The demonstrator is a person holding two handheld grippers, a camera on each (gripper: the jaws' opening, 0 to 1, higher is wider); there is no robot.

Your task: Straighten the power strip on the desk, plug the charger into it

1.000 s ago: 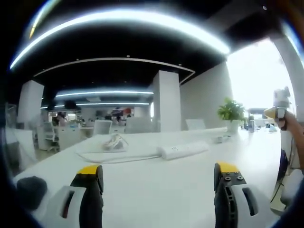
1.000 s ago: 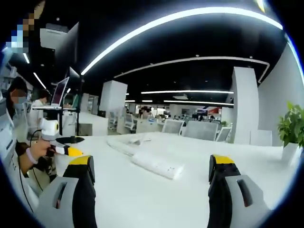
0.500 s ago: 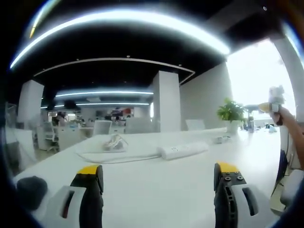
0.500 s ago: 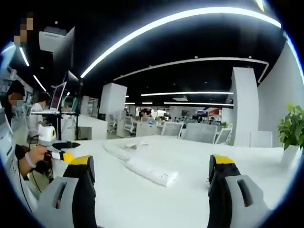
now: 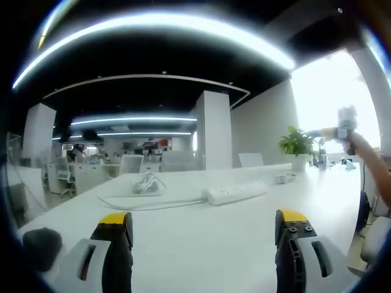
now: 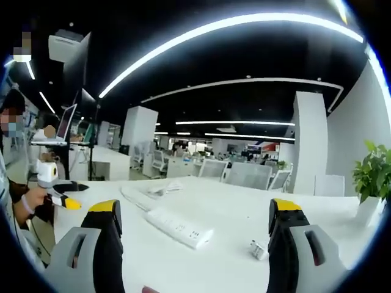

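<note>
Both my left gripper [image 5: 198,244] and right gripper [image 6: 192,241] gape wide, holding nothing, above the desk [image 6: 232,207]; power strip [image 6: 177,224] lies ahead, charger [image 6: 257,249] near it.

Smooth glossy white desk [image 5: 201,244]; white plastic power strip [image 6: 178,226] & charger [image 6: 257,249].

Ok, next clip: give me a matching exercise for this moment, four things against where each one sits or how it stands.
Things:
1. power strip
2. charger
3. potted plant
4. right gripper

Places or states:
A. at the desk's far right edge
B. lying flat mid-desk, its cable trailing off to the left
C. jaws wide apart, holding nothing
D. small and white, loose on the desk, right of the strip

Pairs: 1-B, 2-D, 3-A, 4-C
</note>
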